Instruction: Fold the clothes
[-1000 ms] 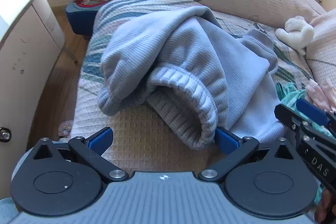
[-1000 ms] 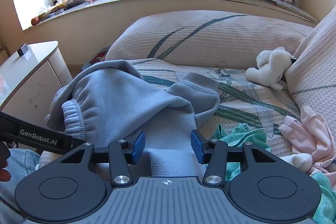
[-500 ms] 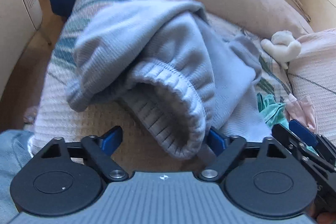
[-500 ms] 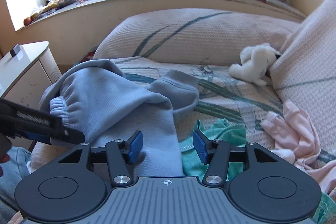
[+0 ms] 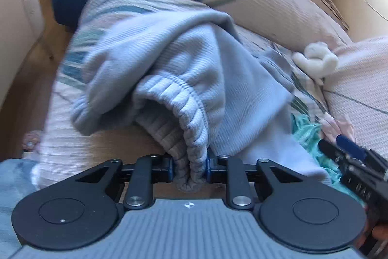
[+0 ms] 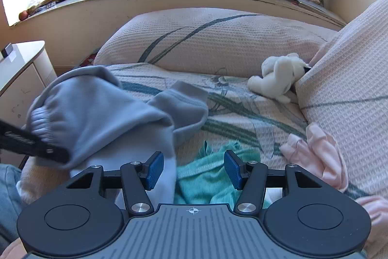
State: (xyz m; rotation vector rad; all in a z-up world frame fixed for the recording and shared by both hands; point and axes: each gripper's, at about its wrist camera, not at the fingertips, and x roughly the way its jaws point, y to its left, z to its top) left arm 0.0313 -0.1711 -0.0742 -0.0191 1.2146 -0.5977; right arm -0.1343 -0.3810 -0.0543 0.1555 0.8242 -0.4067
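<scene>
A light blue sweatshirt lies crumpled on the bed, its ribbed hem hanging toward me. My left gripper is closing, and its blue pads pinch that ribbed hem between them. In the right wrist view the same sweatshirt fills the left side. My right gripper is opening, with nothing pressed by its pads; the sweatshirt's edge and a teal garment lie beneath it. The right gripper also shows at the right edge of the left wrist view.
A large pillow lies at the bed's head and a second cushion leans on the right. A white plush toy rests between them. Pink clothing lies right of the teal garment. A white cabinet stands left of the bed.
My left gripper's jaws went from wide apart to pinched on the sweatshirt's ribbed hem. My right gripper shifted right, off the sweatshirt and over the teal garment, and its jaws widened slightly.
</scene>
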